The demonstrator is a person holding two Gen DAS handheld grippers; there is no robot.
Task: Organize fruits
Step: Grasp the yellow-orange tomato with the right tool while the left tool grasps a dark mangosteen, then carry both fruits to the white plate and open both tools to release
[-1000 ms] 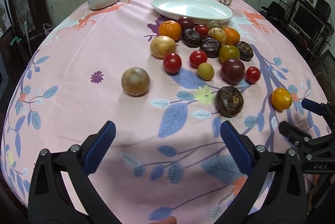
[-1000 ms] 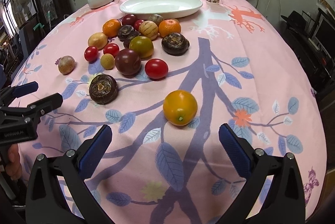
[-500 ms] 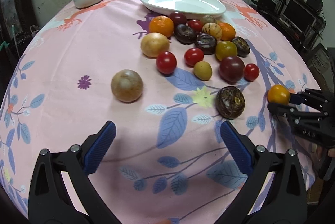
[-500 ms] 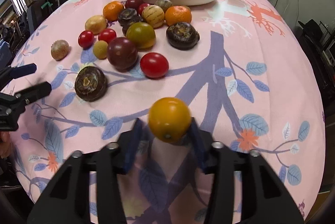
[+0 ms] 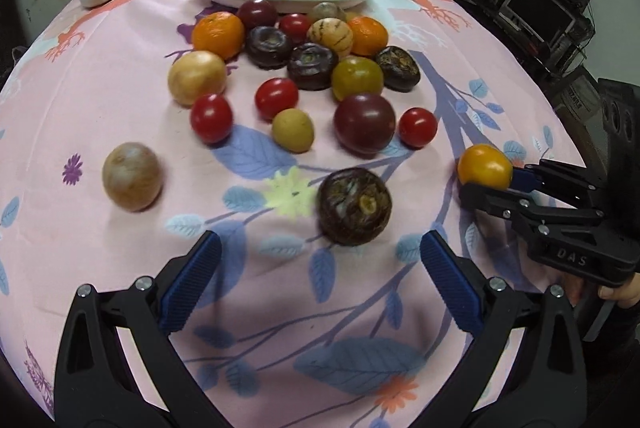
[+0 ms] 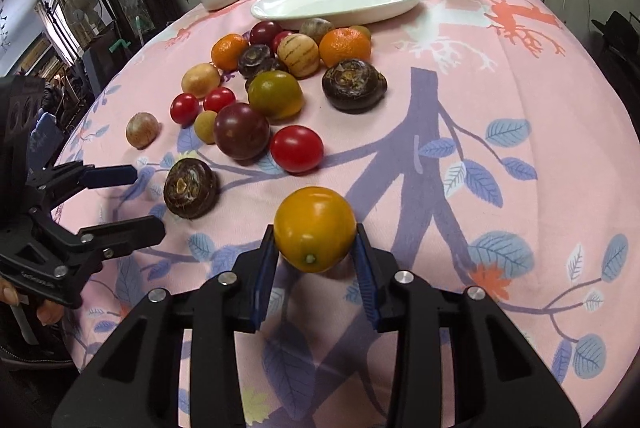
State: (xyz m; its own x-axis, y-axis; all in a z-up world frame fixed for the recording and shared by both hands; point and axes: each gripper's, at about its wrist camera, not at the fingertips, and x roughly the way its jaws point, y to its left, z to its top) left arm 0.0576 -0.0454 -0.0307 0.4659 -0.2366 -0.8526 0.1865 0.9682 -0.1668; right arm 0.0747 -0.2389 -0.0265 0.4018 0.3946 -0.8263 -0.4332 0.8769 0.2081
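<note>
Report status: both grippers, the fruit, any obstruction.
Right gripper shut on yellow tomato. Left gripper open, empty, near dark water chestnut. White plate empty; fruit pile lies before it.

The letters "DAS" can be read on the black body of the right gripper (image 5: 486,184), as seen from the left wrist view. Small writing is also seen on the body of the left gripper (image 6: 132,200) in the right wrist view, but it is too blurred to be read. No other words or numbers can be made out.
</note>
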